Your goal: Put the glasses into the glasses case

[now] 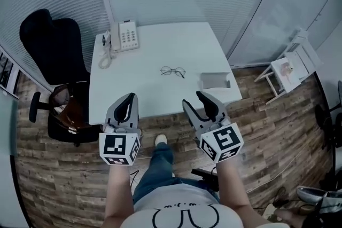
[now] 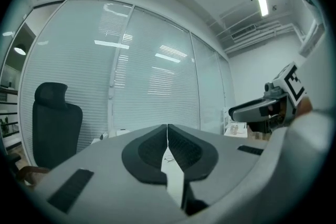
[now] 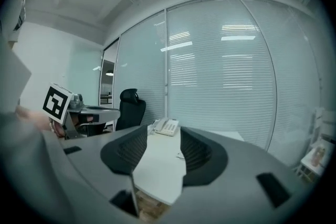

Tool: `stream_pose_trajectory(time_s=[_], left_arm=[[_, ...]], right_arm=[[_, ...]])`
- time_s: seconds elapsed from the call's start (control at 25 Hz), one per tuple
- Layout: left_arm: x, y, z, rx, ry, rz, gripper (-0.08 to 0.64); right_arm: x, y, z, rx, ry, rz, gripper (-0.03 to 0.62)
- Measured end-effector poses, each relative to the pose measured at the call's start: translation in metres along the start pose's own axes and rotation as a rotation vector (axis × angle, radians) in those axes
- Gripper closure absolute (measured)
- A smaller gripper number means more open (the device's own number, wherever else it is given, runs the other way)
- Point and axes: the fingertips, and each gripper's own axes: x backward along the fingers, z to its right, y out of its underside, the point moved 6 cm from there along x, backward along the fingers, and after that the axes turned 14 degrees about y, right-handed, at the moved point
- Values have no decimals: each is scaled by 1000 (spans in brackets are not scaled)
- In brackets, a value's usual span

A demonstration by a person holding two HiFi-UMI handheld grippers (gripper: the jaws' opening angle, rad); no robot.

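Glasses (image 1: 172,71) with thin dark wire rims lie flat near the middle of the white rectangular counter (image 1: 139,85), untouched. The pale grey open glasses case (image 1: 215,80) sits to their right, near but apart, close to the counter's front right corner, so the carry should be short. I hold both tools about level just off the near edge, not yet over the top. The left gripper (image 1: 130,97) has its fingers (image 2: 149,152) clenched together on nothing; I judge it is only waiting, perhaps to steady the case. The right gripper (image 1: 196,100) has its fingers (image 3: 126,152) released and spread wide with nothing between them. It stands on the case's side and looks towards the glasses, which makes it my likely picking tool. A white desk telephone (image 1: 124,36) at the far left corner and a black office chair (image 1: 53,42) beside the counter are well clear of the work. The frame is thin and low, so I expect a careful pinch.
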Motion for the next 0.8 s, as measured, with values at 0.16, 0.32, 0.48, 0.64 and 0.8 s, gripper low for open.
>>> stream_pose_trajectory(time_s=[0.16, 0.32, 0.48, 0.64, 0.8], left_arm=[[-51, -3, -35, 18, 10, -8, 543], [-95, 1, -72, 35, 25, -29, 543], [-129, 12, -110, 58, 34, -60, 543], [-149, 26, -140, 91, 31, -90, 543], [-158, 43, -156, 129, 22, -128, 543]], right_arm=[[-62, -3, 17, 86, -29, -60, 385], [-126, 3, 31, 181, -55, -134, 385], [-187, 19, 38, 269, -97, -241, 385], [-234, 45, 40, 381, -152, -361, 394], [-265, 74, 44, 524, -208, -479, 437]])
